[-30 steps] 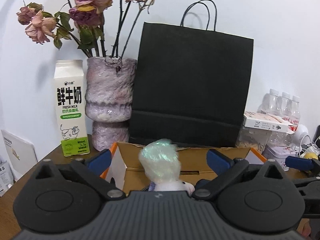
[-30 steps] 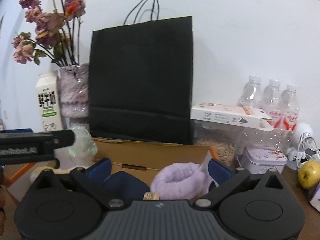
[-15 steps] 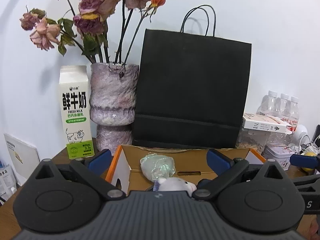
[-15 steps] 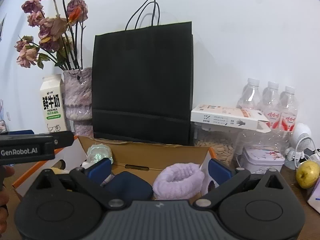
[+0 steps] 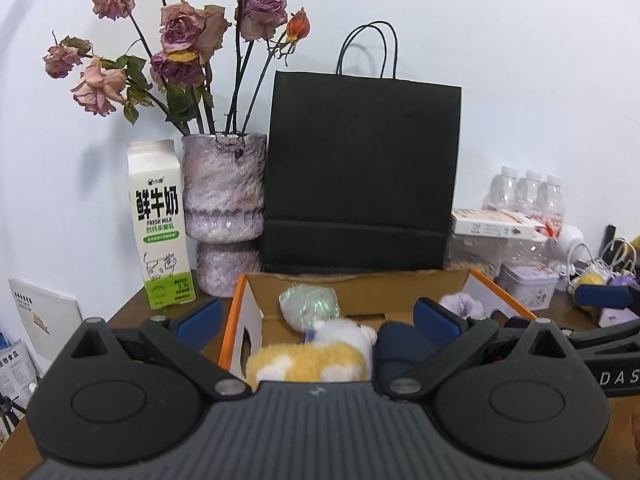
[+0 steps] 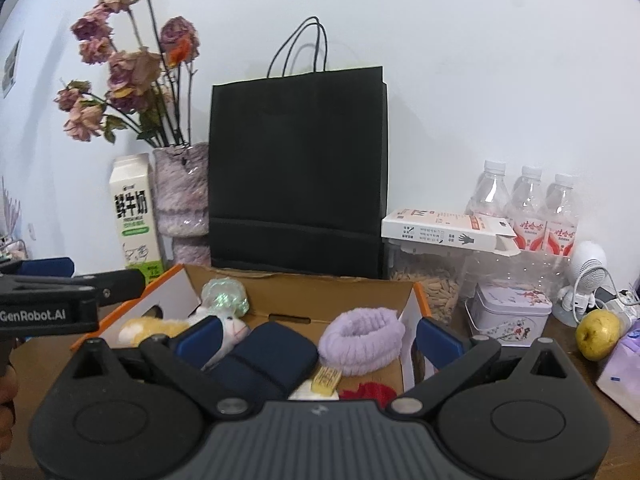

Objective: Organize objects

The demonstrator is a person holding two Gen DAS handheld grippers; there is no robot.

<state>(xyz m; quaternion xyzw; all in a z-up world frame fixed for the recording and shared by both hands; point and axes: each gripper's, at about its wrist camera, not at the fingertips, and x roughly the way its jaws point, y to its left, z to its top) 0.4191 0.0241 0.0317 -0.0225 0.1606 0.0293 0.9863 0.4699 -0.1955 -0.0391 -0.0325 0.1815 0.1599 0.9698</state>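
Observation:
An open cardboard box [image 5: 360, 286] [image 6: 340, 300] with orange edges sits on the table. Inside lie a plush toy with shimmery green hair [image 5: 310, 304] [image 6: 224, 298] and a yellow body [image 5: 312, 362], a navy pouch [image 6: 268, 356], a lilac scrunchie [image 6: 362, 340], a small yellow item [image 6: 326, 380] and something red [image 6: 370, 392]. My left gripper [image 5: 316, 318] is open and empty, just in front of the box. My right gripper [image 6: 318, 338] is open and empty above the box's front. The left gripper's side also shows in the right wrist view [image 6: 52, 304].
A black paper bag [image 5: 360, 176] stands behind the box, with a vase of dried roses [image 5: 224, 208] and a milk carton [image 5: 160, 224] to its left. Water bottles [image 6: 528, 208], a flat carton [image 6: 440, 232], a tin [image 6: 508, 314] and a pear [image 6: 598, 334] crowd the right.
The plush toy was held up in my left gripper; now it lies in the box. My left gripper has opened and pulled back. The right gripper also drew back slightly.

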